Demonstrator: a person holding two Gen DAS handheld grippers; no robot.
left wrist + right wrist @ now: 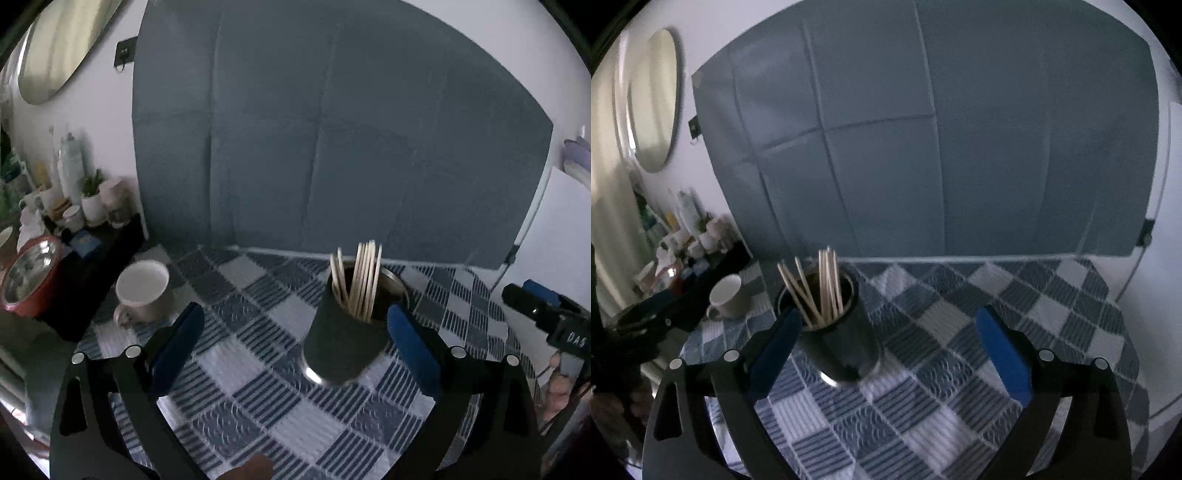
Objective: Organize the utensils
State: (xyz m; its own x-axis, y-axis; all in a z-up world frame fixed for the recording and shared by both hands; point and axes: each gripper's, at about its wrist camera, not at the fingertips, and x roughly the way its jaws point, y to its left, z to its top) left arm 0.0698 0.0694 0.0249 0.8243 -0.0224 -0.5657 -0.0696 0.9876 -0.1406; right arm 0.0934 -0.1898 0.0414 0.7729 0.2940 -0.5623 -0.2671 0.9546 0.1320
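One dark cylindrical holder [341, 332] with roughly eight thin wooden sticks [360, 280] upright on checkered woven tabletop [258, 369], one white mug [142, 290] left; left claw [295, 347], right claw [886, 350] both wide, empty.

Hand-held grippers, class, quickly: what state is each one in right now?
Left hand-held gripper: open, holding nothing; dark cup of wooden chopsticks stands between its fingers.
Right hand-held gripper: open, holding nothing.
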